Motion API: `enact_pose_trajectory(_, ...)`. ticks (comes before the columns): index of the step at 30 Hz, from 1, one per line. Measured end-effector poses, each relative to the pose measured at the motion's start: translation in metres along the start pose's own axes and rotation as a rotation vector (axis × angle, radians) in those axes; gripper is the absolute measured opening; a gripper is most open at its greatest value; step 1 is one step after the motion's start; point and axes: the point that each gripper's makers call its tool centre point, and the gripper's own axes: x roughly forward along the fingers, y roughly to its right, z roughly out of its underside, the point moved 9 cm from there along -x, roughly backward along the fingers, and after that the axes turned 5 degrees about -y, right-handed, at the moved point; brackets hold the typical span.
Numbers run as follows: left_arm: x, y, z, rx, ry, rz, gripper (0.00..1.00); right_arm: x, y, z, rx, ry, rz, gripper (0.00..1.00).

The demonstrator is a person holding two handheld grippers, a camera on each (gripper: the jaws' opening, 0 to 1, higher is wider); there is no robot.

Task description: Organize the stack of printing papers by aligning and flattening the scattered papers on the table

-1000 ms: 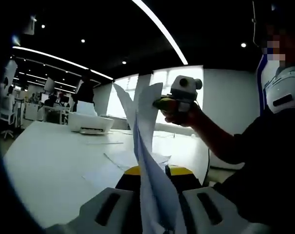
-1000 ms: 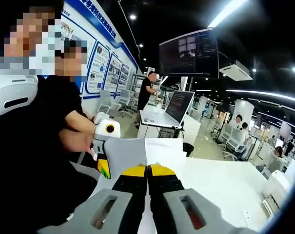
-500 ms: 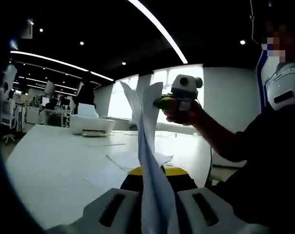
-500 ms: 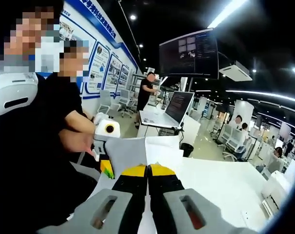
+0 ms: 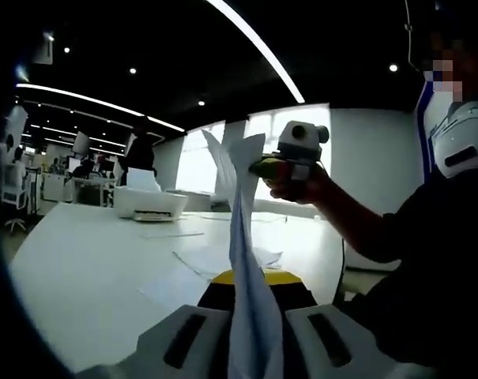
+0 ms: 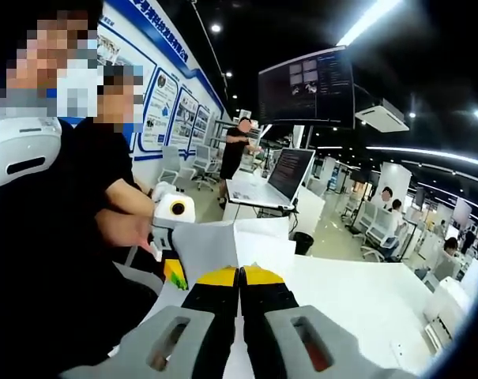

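The stack of papers point(image 5: 242, 237) is held upright above the white table point(image 5: 88, 268), pinched at both ends. The left gripper point(image 5: 250, 300) has its jaws clamped on the sheets, which rise edge-on toward 12 o'clock in the left gripper view. At 1 o'clock there, the right gripper point(image 5: 264, 166), held in a hand point(image 5: 298, 183), grips the far end. In the right gripper view the right gripper's jaws meet on the papers' edge, the sheets spreading toward 11 o'clock. Loose sheets point(image 5: 215, 259) lie flat on the table beyond, and a white printer point(image 5: 148, 201) sits at 10 o'clock.

left tool point(image 5: 254, 278) jaws clamped, right tool point(image 6: 239, 272) jaws pressed together, both raised
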Motion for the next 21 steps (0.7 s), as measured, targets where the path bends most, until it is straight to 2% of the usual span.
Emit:
enact_pose_trajectory(10, -0.0021, -0.0016, 0.0015, -0.002, 0.005, -0.020, 0.06, 0.0019, -0.0022, 0.0009, -0.003, 0.004, 0.001, 0.00)
enact_pose_trajectory(21, -0.0038, -0.0009, 0.0006, 0.005, 0.019, -0.013, 0.06, -0.0012, 0.0019, 0.0012, -0.028, 0.016, 0.049, 0.00)
